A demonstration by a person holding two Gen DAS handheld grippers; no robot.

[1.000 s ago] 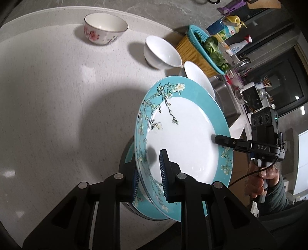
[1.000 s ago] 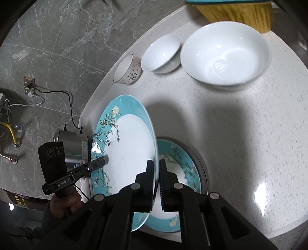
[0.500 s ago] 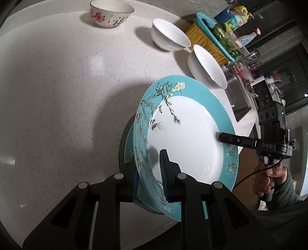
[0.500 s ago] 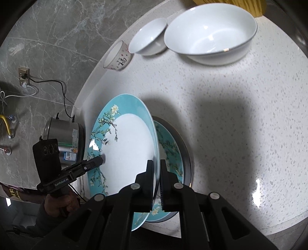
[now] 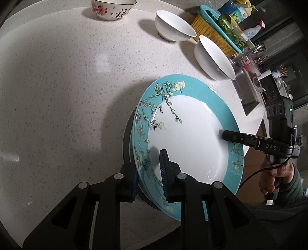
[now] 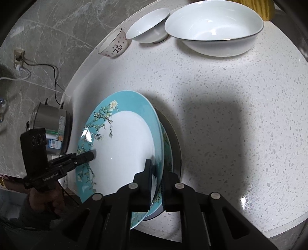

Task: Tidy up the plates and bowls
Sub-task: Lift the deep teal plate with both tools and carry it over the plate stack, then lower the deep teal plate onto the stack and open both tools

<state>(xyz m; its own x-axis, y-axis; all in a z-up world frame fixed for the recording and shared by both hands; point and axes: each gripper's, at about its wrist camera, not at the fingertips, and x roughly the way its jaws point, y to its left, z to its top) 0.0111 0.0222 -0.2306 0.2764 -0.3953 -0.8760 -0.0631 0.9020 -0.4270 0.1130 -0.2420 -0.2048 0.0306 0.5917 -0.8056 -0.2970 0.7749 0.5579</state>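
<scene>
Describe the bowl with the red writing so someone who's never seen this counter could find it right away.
On the white speckled counter, three bowls sit along the far edge. The patterned bowl is at the end of that row, farthest from the yellow basket. Unlike its two plain white neighbours, it carries pink blossoms and a red Chinese character.

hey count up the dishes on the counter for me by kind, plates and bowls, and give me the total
Plates: 2, the teal blossom plate held by both grippers, and a matching plate under it.
Bowls: 3, the large white bowl, the small white bowl and the red-patterned bowl.
Total: 5
</scene>
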